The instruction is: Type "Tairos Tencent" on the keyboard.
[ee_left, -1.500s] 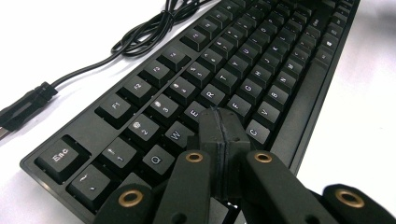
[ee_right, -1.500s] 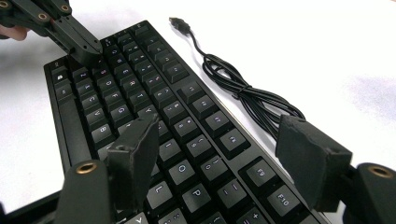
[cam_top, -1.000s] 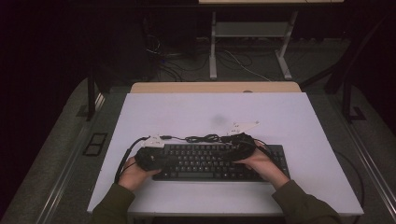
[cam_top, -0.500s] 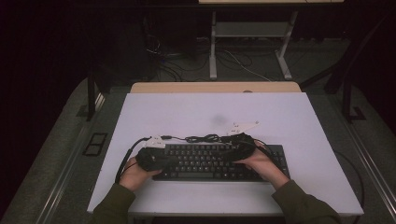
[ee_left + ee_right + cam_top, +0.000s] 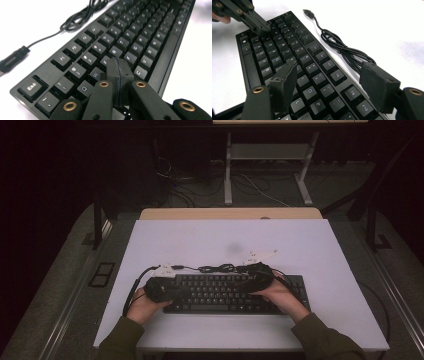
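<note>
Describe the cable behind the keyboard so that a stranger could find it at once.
On the white table lies a black keyboard, under both hand-held grippers. Just beyond its far edge lies the cable, thin and black, partly gathered into a loose bundle. It ends in a plug that lies loose on the table, unlike the thicker cables that trail from the grippers.

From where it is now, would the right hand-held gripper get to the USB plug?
Probably yes. The right hand-held gripper stands open over the keyboard; the USB plug lies on bare table beyond its far edge, nothing between.
</note>
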The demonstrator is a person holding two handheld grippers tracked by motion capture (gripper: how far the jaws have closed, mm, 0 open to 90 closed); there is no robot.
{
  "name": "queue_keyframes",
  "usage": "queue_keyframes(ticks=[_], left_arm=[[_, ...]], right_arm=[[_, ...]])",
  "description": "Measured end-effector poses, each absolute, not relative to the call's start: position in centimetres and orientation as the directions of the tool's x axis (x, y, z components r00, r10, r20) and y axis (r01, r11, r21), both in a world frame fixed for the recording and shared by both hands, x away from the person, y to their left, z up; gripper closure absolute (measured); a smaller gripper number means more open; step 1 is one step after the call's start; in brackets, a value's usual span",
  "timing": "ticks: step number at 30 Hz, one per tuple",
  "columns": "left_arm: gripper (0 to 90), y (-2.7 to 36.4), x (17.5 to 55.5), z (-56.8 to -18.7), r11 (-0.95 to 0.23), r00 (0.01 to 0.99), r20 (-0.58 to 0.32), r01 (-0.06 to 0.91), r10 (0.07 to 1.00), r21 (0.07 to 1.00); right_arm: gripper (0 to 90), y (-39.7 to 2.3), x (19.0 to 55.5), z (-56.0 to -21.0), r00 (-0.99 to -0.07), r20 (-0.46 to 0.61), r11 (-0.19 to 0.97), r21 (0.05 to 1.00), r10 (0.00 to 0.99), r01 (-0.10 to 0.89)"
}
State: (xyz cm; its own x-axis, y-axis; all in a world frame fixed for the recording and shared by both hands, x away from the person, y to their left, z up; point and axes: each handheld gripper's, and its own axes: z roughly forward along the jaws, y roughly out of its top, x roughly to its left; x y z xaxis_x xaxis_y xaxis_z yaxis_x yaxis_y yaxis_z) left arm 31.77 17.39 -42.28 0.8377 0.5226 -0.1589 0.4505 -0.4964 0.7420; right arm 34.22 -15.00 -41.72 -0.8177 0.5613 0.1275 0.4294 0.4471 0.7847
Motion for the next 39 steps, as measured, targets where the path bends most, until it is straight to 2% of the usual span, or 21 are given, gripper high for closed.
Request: queue_keyframes(ticks=[9, 21, 26, 33, 39], left_arm=[[89.4, 17.5, 31.7, -42.0, -0.470, 0.827, -0.168, 0.458, 0.536, 0.755], [73.0, 17.2, 31.1, -41.7, -0.448, 0.827, -0.171, 0.450, 0.536, 0.772], [72.0, 17.1, 30.7, -41.6, -0.438, 0.825, -0.178, 0.452, 0.536, 0.777], [75.8, 16.8, 30.0, -41.6, -0.435, 0.831, -0.188, 0.451, 0.524, 0.779], [87.0, 16.2, 29.6, -41.7, -0.453, 0.845, -0.198, 0.447, 0.496, 0.772]], right_arm=[[29.8, -15.0, 34.2, -41.7, -0.818, 0.129, 0.449, 0.783, 0.561, 0.431], [29.8, -15.0, 34.2, -41.7, -0.819, 0.131, 0.447, 0.784, 0.559, 0.430], [29.7, -15.0, 34.2, -41.7, -0.819, 0.130, 0.447, 0.785, 0.559, 0.429], [29.7, -15.0, 34.2, -41.7, -0.818, 0.133, 0.445, 0.785, 0.560, 0.432], [29.7, -15.0, 34.3, -41.7, -0.819, 0.132, 0.444, 0.786, 0.559, 0.430]])
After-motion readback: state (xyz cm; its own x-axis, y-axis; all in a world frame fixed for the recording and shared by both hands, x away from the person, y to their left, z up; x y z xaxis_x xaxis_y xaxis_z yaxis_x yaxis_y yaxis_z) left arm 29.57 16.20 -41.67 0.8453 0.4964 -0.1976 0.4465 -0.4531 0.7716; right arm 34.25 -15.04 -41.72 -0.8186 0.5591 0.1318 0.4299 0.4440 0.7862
